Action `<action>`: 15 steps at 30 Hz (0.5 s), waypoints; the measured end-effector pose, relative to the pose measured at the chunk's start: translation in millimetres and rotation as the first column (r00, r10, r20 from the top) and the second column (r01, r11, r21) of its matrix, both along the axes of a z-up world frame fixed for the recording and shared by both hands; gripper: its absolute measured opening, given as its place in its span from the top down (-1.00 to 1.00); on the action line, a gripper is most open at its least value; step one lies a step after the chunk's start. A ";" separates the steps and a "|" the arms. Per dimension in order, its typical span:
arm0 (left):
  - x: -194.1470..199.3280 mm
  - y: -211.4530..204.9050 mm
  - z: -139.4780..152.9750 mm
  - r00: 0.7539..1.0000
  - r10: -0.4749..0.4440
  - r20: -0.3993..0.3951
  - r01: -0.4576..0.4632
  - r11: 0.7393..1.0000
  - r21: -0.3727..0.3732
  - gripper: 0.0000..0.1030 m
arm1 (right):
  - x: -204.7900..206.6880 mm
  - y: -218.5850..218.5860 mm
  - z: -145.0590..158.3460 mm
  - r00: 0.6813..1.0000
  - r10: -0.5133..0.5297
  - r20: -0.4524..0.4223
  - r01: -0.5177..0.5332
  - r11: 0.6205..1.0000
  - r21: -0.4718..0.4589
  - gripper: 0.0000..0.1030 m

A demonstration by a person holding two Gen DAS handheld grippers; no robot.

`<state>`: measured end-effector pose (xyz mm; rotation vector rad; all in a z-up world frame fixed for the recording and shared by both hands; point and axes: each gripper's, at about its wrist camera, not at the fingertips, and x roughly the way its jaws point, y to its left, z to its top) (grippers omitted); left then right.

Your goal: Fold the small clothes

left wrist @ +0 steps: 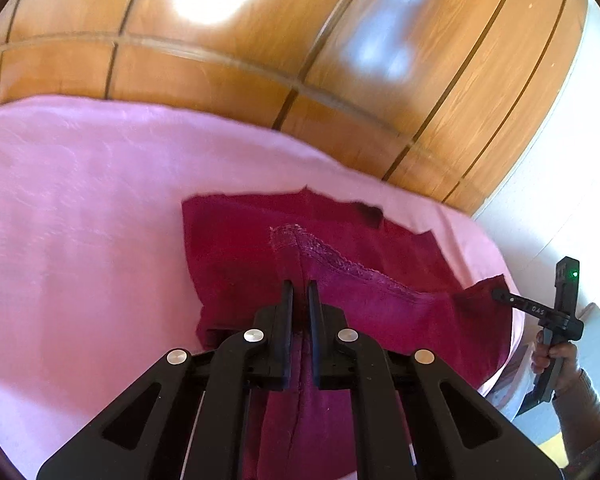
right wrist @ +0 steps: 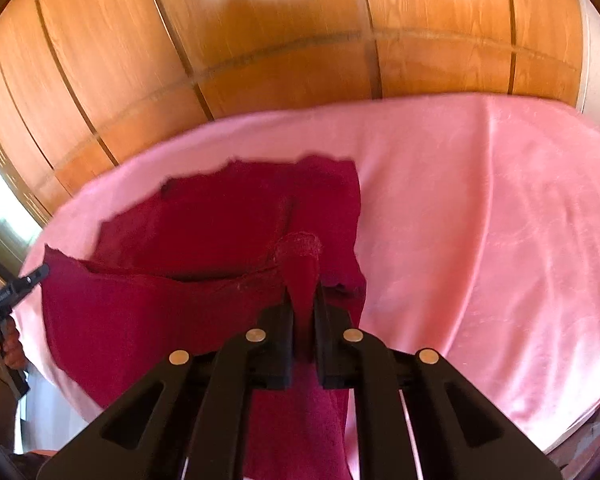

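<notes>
- The left gripper (left wrist: 300, 286) sits at 6 o'clock in the left wrist view, its jaws pinched tight on a fold of the dark red garment (left wrist: 260, 248), whose cloth runs down between the fingers.
- The garment lies on a pink cover (left wrist: 80, 200), its far part flat toward 12 o'clock of the left gripper, and a lace-trimmed edge (left wrist: 328, 258) runs from the centre toward 4 o'clock.
- Behind the cover, from 9 to 2 o'clock, stands a wooden panelled wall (left wrist: 260, 60).
- At 4 o'clock in the left wrist view, the right gripper (left wrist: 498, 294) clamps the garment's other corner, and the right hand (left wrist: 556, 364) grasps its handle.
- In the right wrist view, the right gripper holds a raised fold of the garment at 6 o'clock, jaws closed on it.
- The cloth hangs lifted between the two grippers, from 9 o'clock to the centre of the right wrist view, while the rest lies on the cover toward 12 o'clock.
</notes>
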<state>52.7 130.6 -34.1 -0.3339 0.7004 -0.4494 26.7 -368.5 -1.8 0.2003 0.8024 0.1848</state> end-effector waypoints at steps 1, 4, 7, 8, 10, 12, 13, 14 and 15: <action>-3.6 2.5 5.2 1.000 0.007 0.014 -0.007 1.000 -0.006 0.89 | -1.8 -0.1 6.6 1.000 0.000 0.015 0.000 1.000 0.004 0.87; -6.3 9.3 23.2 0.998 0.037 0.051 -0.036 0.999 -0.023 0.89 | 0.6 -2.8 30.8 0.997 -0.001 0.071 -0.001 0.999 0.033 0.87; 7.6 11.1 39.4 0.993 0.075 0.085 -0.073 0.997 -0.028 0.89 | 19.3 -5.0 45.7 0.994 -0.014 0.109 0.007 0.998 0.064 0.87; 12.8 11.5 41.8 0.993 0.081 0.089 -0.079 0.997 -0.024 0.89 | 27.8 -5.1 48.0 0.993 -0.019 0.114 0.012 0.998 0.066 0.87; 32.3 10.7 46.3 0.990 0.105 0.094 -0.105 0.994 -0.003 0.89 | 53.8 -4.3 49.5 0.993 -0.033 0.115 0.025 0.997 0.071 0.87; 58.3 7.6 45.5 0.989 0.125 0.081 -0.127 0.992 0.012 0.89 | 79.8 -3.2 45.5 0.994 -0.050 0.098 0.043 0.997 0.070 0.87; 67.1 6.7 43.6 0.989 0.130 0.073 -0.132 0.991 0.018 0.89 | 92.0 -2.8 42.6 0.994 -0.060 0.092 0.054 0.996 0.066 0.87; 83.4 3.7 40.1 0.988 0.142 0.060 -0.144 0.989 0.035 0.89 | 104.3 -2.4 38.8 0.994 -0.069 0.084 0.064 0.996 0.064 0.87; 92.5 2.6 38.3 0.987 0.149 0.052 -0.151 0.987 0.048 0.89 | 119.1 -1.6 34.5 0.994 -0.082 0.076 0.077 0.995 0.060 0.87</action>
